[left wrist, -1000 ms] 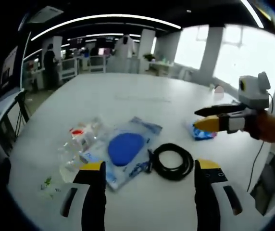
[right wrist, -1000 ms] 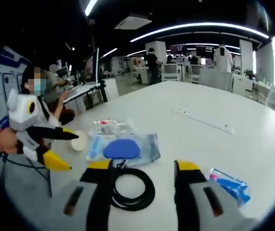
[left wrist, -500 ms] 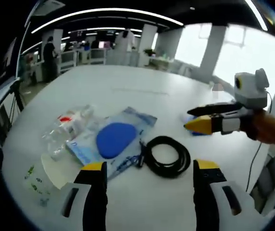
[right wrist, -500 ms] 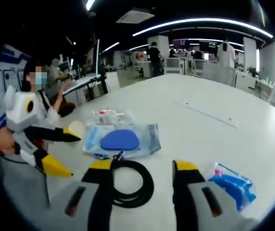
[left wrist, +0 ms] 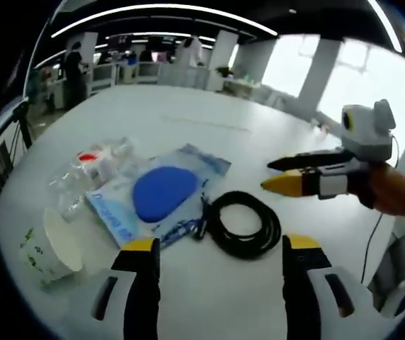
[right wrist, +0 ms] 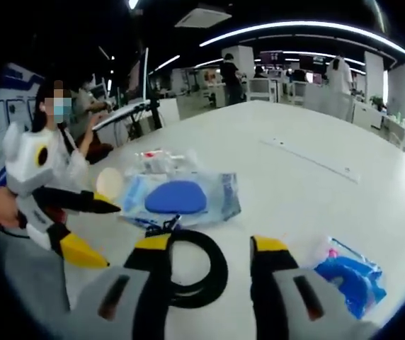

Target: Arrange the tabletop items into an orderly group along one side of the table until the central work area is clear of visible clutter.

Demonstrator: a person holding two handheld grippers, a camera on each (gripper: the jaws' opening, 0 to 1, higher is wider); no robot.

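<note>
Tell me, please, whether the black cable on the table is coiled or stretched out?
Coiled: the black cable lies in a closed loop on the white table, beside the blue packet.

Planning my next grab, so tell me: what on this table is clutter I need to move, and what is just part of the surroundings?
To move:
cable coil
blue pouch
clear packet
paper cup
small blue packet

Leave:
table
strip on the table
desks behind
seated person

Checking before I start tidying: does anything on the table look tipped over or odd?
Yes. The paper cup lies on its side near the table edge, its mouth open sideways, beside the clear bag. Nothing looks spilled.
</note>
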